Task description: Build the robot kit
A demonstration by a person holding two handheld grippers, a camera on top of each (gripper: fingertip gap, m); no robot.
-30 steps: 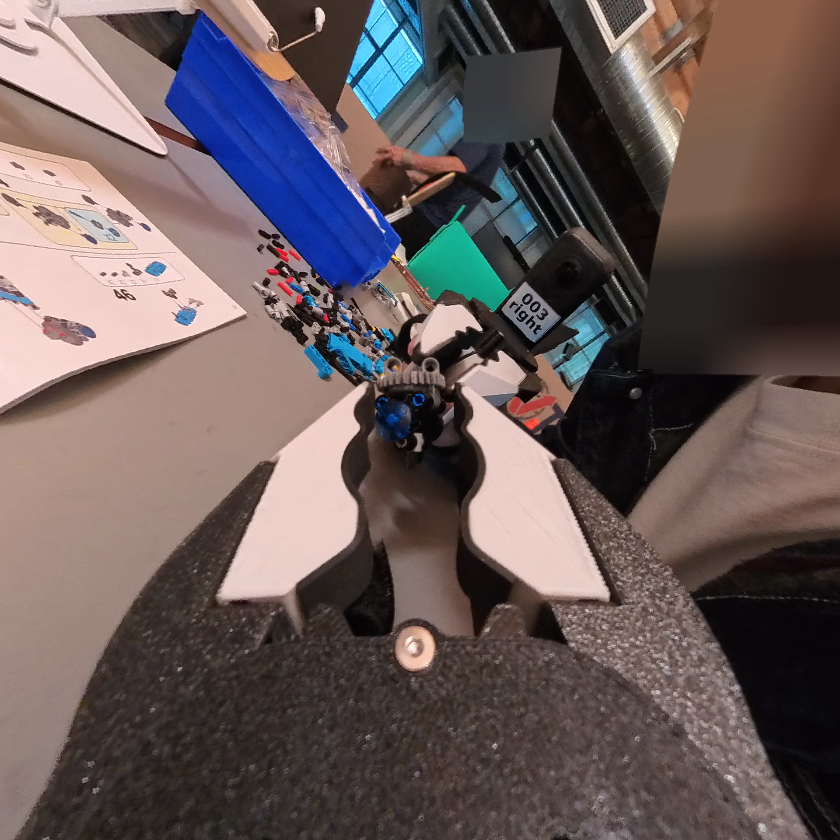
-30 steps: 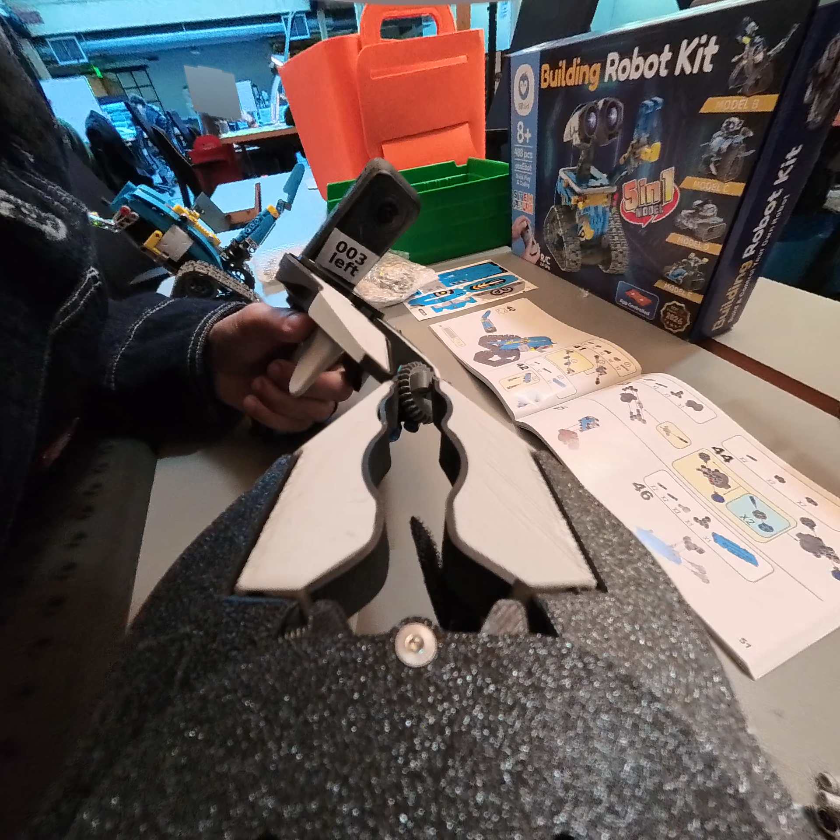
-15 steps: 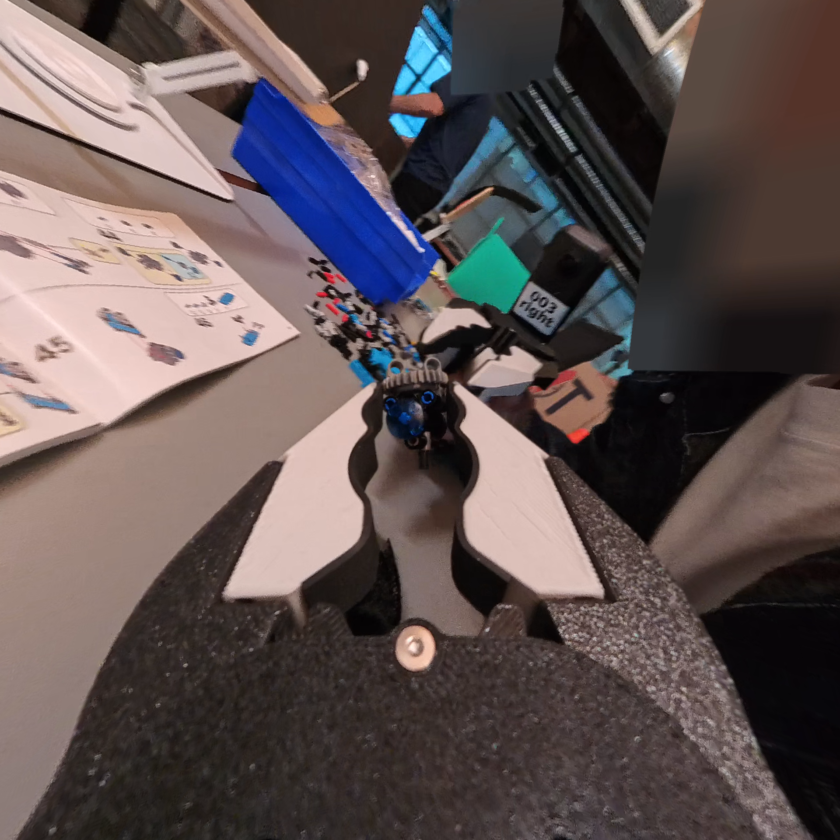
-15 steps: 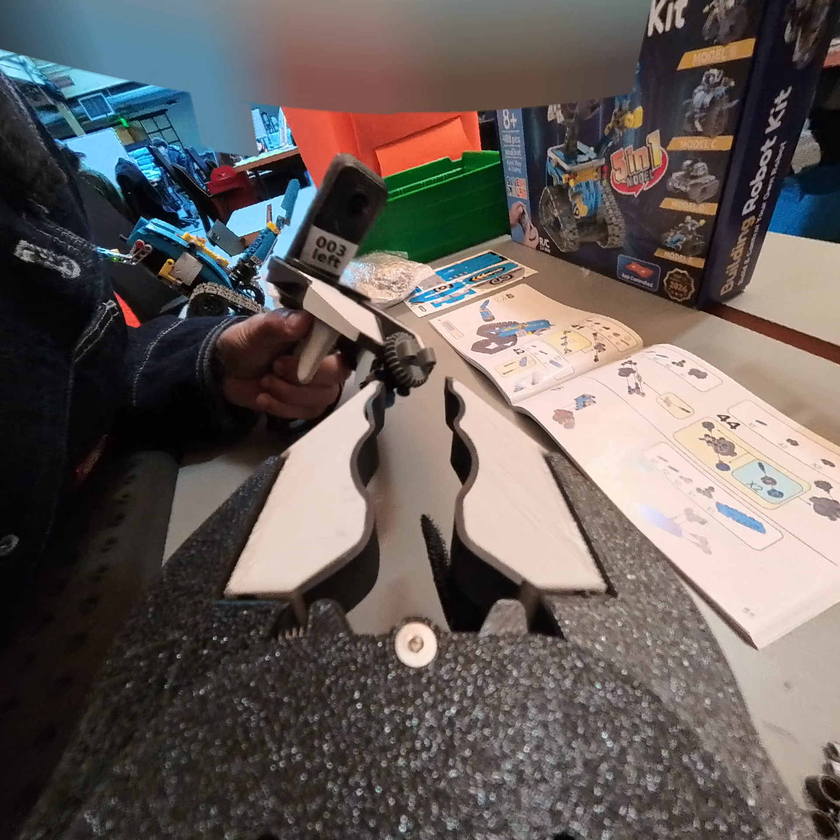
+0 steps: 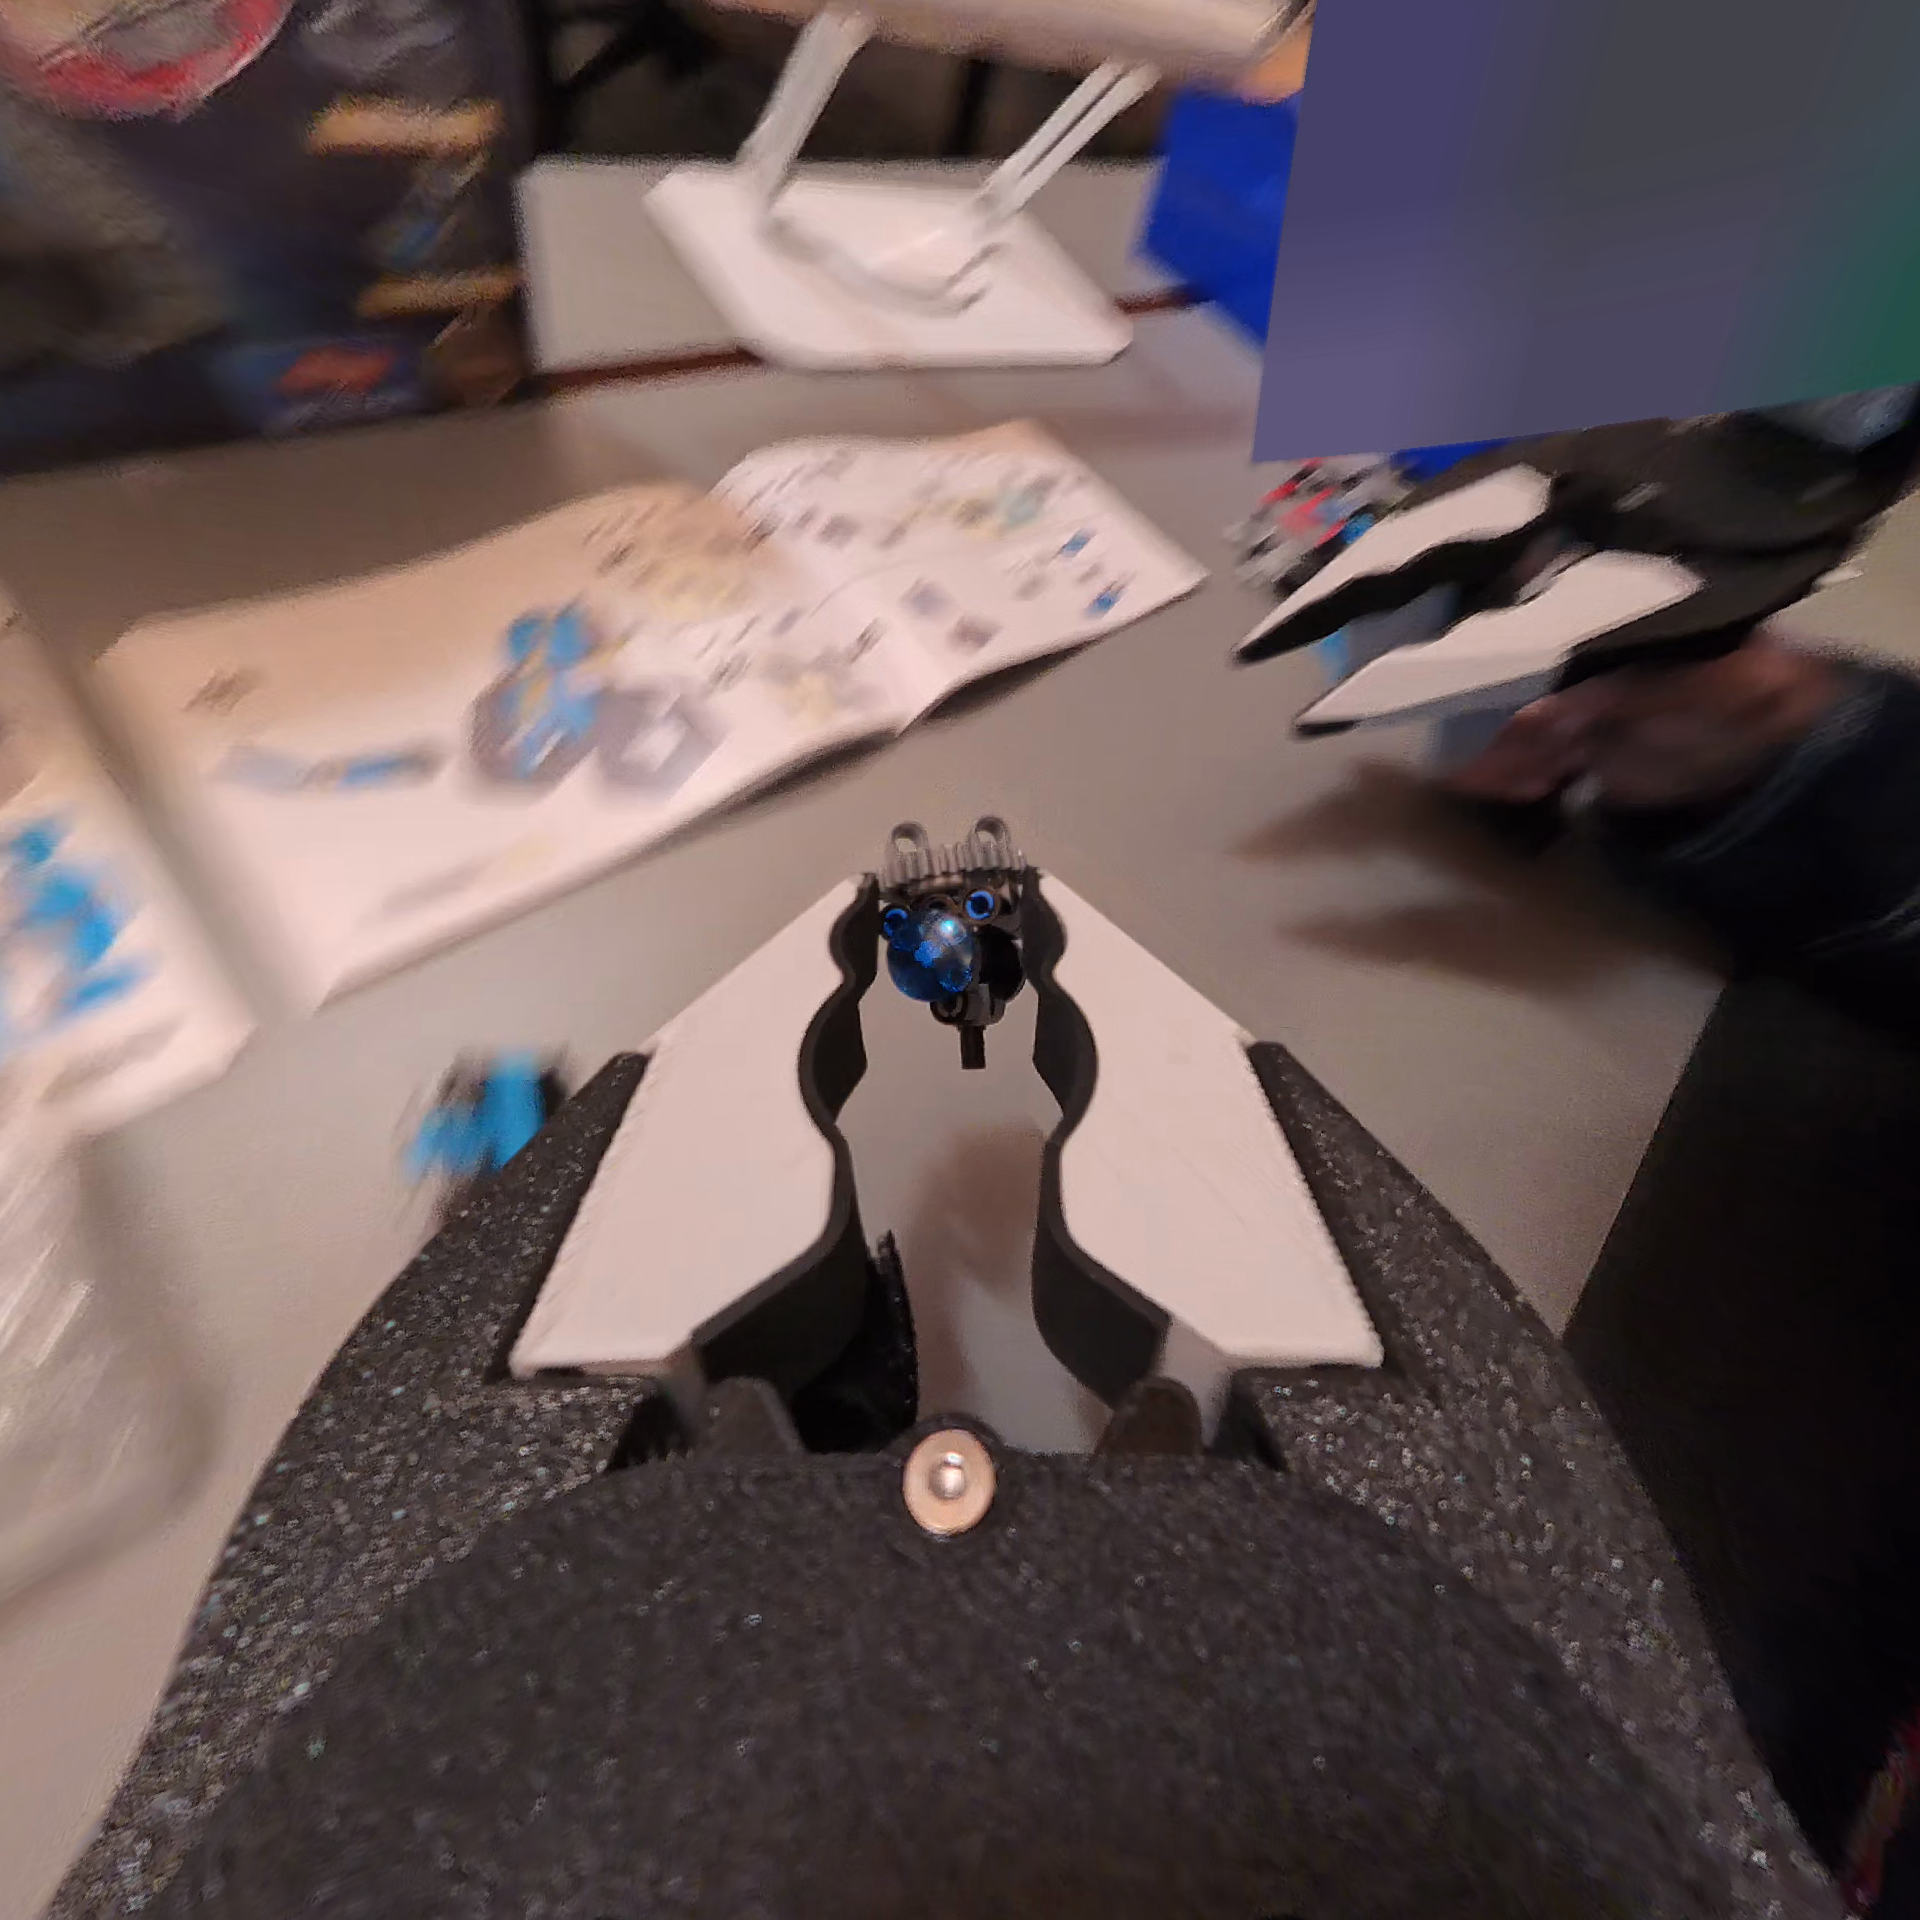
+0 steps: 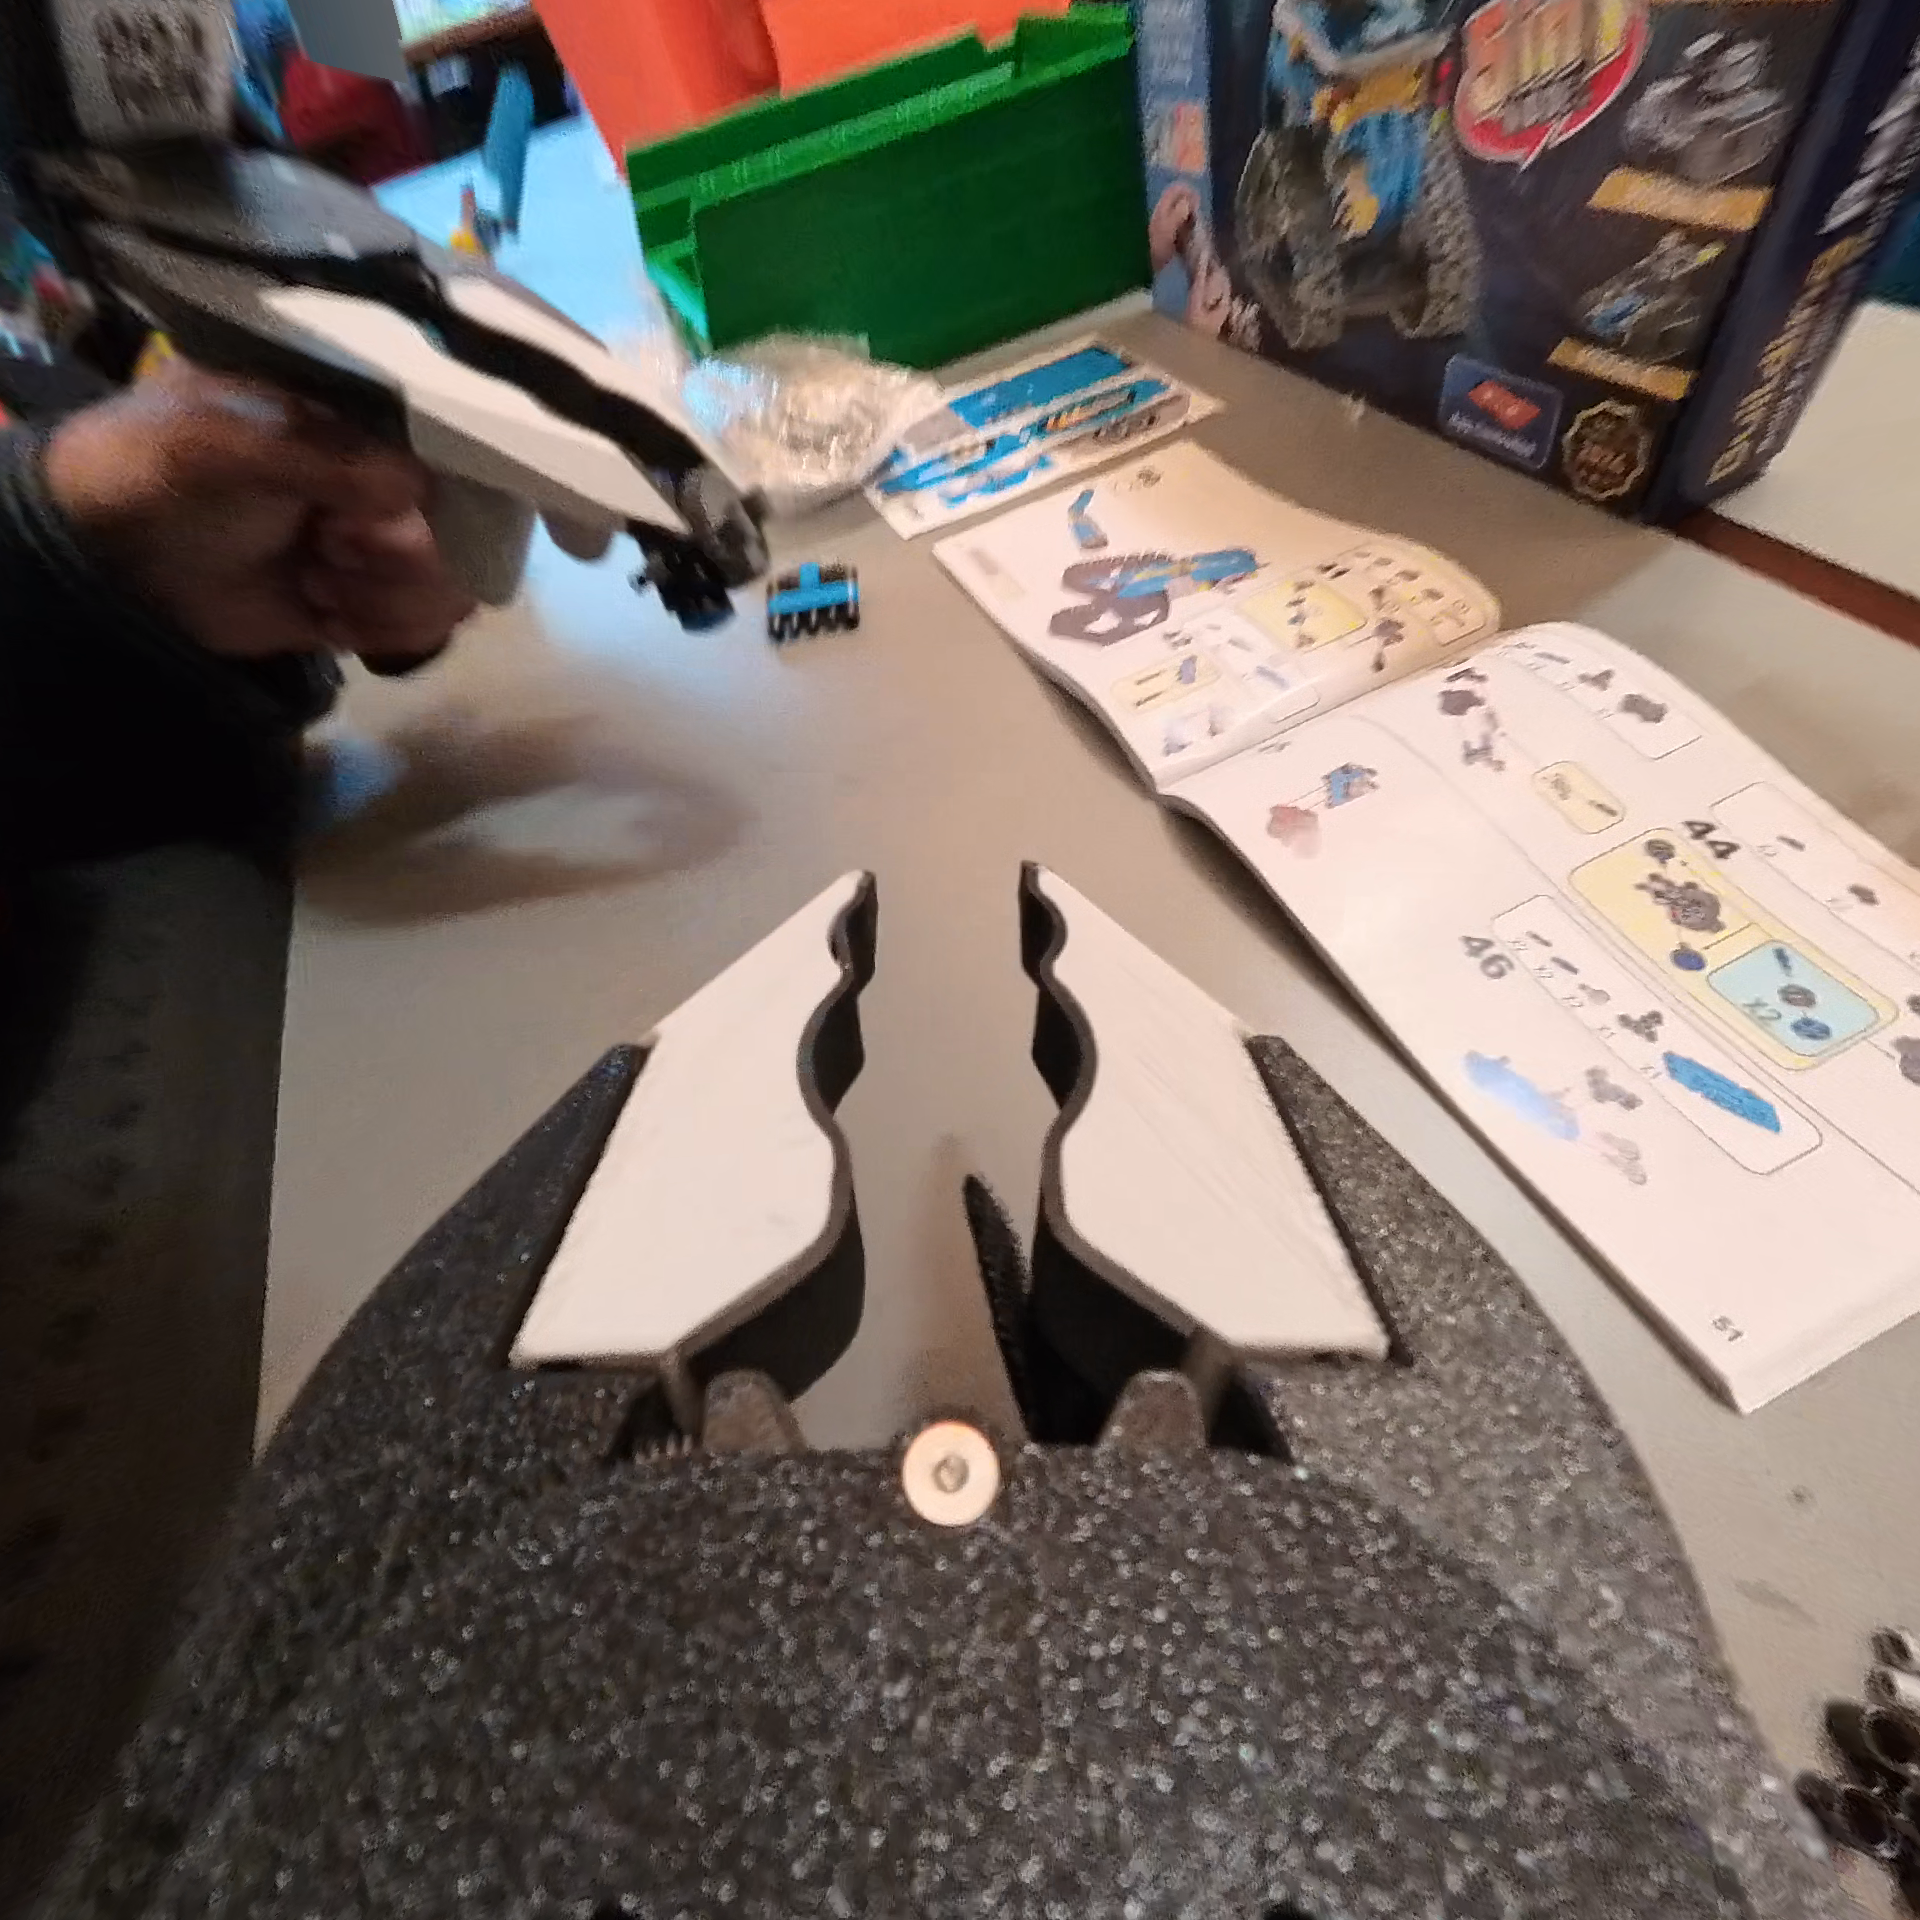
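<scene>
My left gripper (image 5: 951,894) is squeezed tight on a small toy part (image 5: 951,940), which sits right between the two tips, up above the grey table (image 5: 1195,862). The part is made of dark plastic with a toothed grey gear on top, two little loops above that, and a shiny see-through blue ball in front. A thin black peg hangs down from it. My right gripper (image 6: 948,896) has its fingers apart with nothing between them, and I see only smooth table through the gap. Its fingers (image 6: 727,1132) are flat and white on top, with wavy black inner edges, and the body behind them looks rough and speckled black. A small blue and black block with teeth (image 6: 814,613) lies on the table just beside the left gripper's tip, well away from my right one. An open paper booklet (image 6: 1538,935) lies flat to the right. Behind it stand a dark cardboard box (image 6: 1507,229) and a green plastic bin (image 6: 914,208). A crinkly clear bag (image 6: 800,416) lies near the bin.
</scene>
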